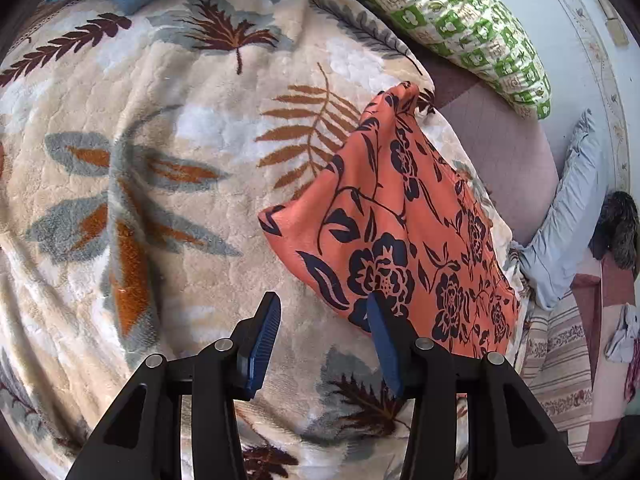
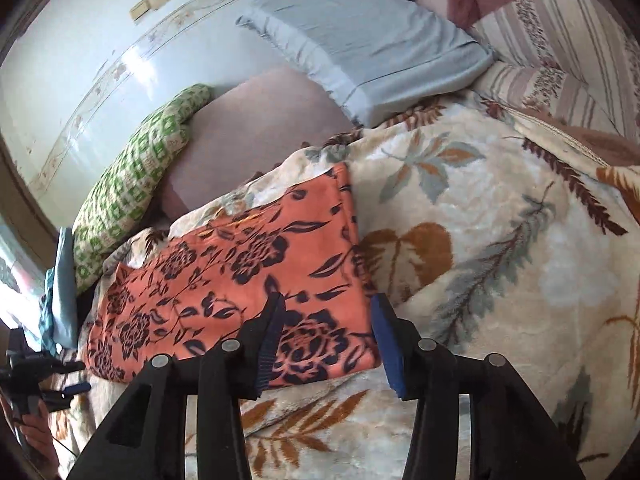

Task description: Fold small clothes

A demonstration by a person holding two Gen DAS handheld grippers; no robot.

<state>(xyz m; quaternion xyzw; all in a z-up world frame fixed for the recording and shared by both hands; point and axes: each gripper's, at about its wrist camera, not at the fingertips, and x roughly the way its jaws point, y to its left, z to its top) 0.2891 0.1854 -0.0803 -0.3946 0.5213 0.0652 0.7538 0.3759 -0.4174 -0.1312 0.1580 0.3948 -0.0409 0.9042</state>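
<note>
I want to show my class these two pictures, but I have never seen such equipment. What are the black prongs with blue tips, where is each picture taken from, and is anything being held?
No robot here: a person holds a two-finger gripper in each hand, and a fisheye camera on each looks along its fingers. One picture is from the left gripper, the other from the right gripper. The blue tips are grip pads. Both grippers stand open and hold nothing. On the leaf-patterned blanket lies an orange flowered cloth, already folded into a rough rectangle. A green-patterned pillow and a grey pillow lie beyond, by the wall.
</note>
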